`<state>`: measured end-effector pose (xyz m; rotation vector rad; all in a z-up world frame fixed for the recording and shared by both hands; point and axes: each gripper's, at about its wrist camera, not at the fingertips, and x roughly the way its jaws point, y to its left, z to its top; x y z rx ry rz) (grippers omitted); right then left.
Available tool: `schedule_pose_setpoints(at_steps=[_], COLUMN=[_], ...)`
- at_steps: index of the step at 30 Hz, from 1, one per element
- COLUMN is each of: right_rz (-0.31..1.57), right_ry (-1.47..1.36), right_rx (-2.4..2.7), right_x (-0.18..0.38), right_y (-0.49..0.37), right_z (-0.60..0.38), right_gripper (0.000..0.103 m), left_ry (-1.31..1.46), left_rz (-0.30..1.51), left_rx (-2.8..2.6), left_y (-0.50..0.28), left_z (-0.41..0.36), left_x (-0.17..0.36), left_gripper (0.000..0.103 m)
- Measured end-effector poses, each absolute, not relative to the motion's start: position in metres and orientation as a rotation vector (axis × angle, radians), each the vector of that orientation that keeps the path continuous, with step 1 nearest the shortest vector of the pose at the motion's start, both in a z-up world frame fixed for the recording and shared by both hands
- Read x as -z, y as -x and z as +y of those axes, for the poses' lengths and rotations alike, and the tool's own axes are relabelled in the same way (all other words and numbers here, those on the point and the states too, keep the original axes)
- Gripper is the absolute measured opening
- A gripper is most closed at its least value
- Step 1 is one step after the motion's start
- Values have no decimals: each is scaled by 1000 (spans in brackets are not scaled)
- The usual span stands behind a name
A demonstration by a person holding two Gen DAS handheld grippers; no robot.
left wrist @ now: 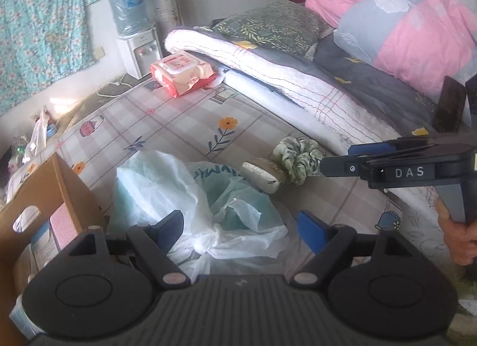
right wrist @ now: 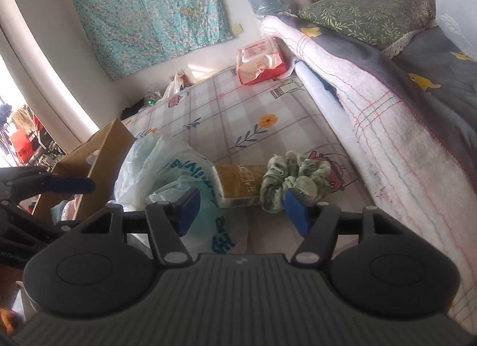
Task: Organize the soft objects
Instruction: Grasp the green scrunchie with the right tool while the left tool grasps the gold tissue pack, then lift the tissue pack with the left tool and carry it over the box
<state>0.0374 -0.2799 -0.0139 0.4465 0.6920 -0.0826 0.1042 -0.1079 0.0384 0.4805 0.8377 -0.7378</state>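
A crumpled white and pale green plastic bag (left wrist: 190, 197) lies on the checked flowered sheet (left wrist: 184, 125). My left gripper (left wrist: 240, 229) hovers open just above it, with nothing pressed between the pads. Beside the bag lie a small tissue pack (left wrist: 262, 176) and a green scrunchie (left wrist: 298, 161). The right gripper (left wrist: 334, 164) comes in from the right, its tip next to the scrunchie. In the right wrist view, my right gripper (right wrist: 243, 212) stands open near the tissue pack (right wrist: 241, 185) and the scrunchie (right wrist: 292, 179), gripping nothing. The left gripper (right wrist: 71, 185) shows at the left edge by the bag (right wrist: 167, 173).
An open cardboard box (left wrist: 44, 197) holding some items stands left of the bag. A red wet-wipes pack (left wrist: 182, 71) lies farther up the sheet. Folded blankets (left wrist: 298, 83), a green pillow (left wrist: 274, 24) and a pink-grey quilt (left wrist: 417, 27) pile up on the right. A water dispenser (left wrist: 137, 48) stands by the wall.
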Motion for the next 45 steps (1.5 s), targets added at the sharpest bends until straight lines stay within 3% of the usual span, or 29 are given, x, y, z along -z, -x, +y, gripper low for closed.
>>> schedule_pose_setpoints(at_steps=[5,15,17,19,21,22,24,26,34,42,45], right_rz=[714,829,861,889,919,918,914,916,936,928,918], right_ry=[-262,-217,-219,-229,-246,-246,-237,-251,-268,-335,-353], right_rx=[120,81,85,73,67,70,74,73,81,93,102], right_x=[17,53,64,74,84,86,86,86,87,89,89], right_y=[-51,-103,-112,-117,-121,-120,-118,-114,-78,-55,-52], right_z=[-294,-313,-314,-315,-317,-317,-317,-319,-315,-314,-313], right_gripper=[77,77,74,64,45,43,28,23,22,22,22], left_ry=[-607,-739,-767,-760,-749,-749,-751,-763,-823,-779,-724], left_rz=[781,822,838,872,895,897,897,904,1010,1131,1144], left_rx=[864,1000,1007,1034,1044,1048,1051,1056,1007,953,942], left_y=[-116,-154,-160,-168,-173,-175,-177,-179,-194,-208,-210], left_z=[-139,-190,-196,-199,-201,-203,-206,-213,-246,-256,-254], left_x=[-36,-2,8,13,17,18,20,23,49,67,64], left_gripper=[86,85,85,85,85,85,85,85,84,57,54])
